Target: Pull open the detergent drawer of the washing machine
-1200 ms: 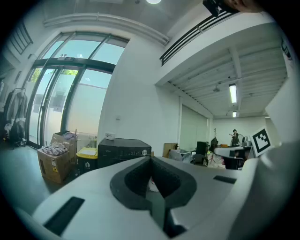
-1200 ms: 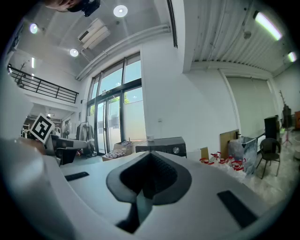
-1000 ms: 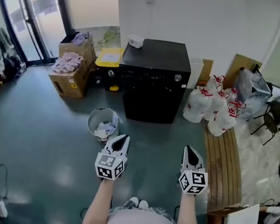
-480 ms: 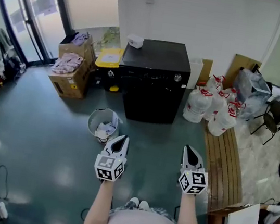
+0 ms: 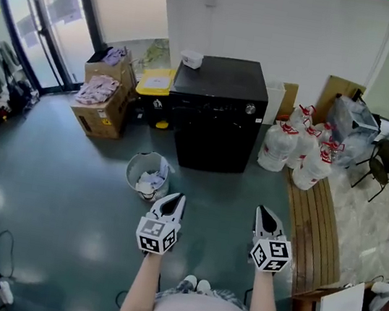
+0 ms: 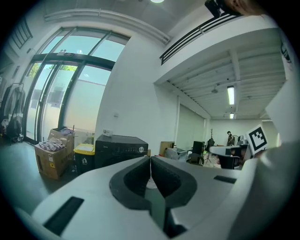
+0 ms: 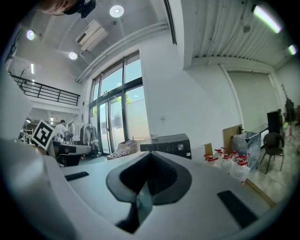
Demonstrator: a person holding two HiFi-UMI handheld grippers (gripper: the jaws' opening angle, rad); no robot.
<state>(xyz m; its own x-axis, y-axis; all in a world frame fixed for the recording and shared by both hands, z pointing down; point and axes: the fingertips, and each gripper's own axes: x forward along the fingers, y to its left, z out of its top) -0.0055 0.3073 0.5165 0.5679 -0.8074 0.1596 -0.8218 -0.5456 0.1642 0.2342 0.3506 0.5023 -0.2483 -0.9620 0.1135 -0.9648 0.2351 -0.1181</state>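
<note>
Left gripper [image 5: 175, 199], low in the frame just left of centre, has its jaws pressed together on nothing. Up-left of it stands a round wastebasket [image 5: 148, 173] stuffed with crumpled paper. The washing machine [image 5: 218, 118], a boxy black cabinet with a flat matte top, sits at upper centre, well apart from both tools. Its drawer likely belongs to the glossy strip beside the round silver knob [image 5: 249, 109], though its face cannot be picked out from here. The right gripper [image 5: 264, 212] is likewise closed and empty. A slatted wooden bench [image 5: 314, 229] runs down the right. As I judge it, walk closer while skirting the basket. Then open one pair of jaws, catch the drawer's lip, and pull straight and level.
</note>
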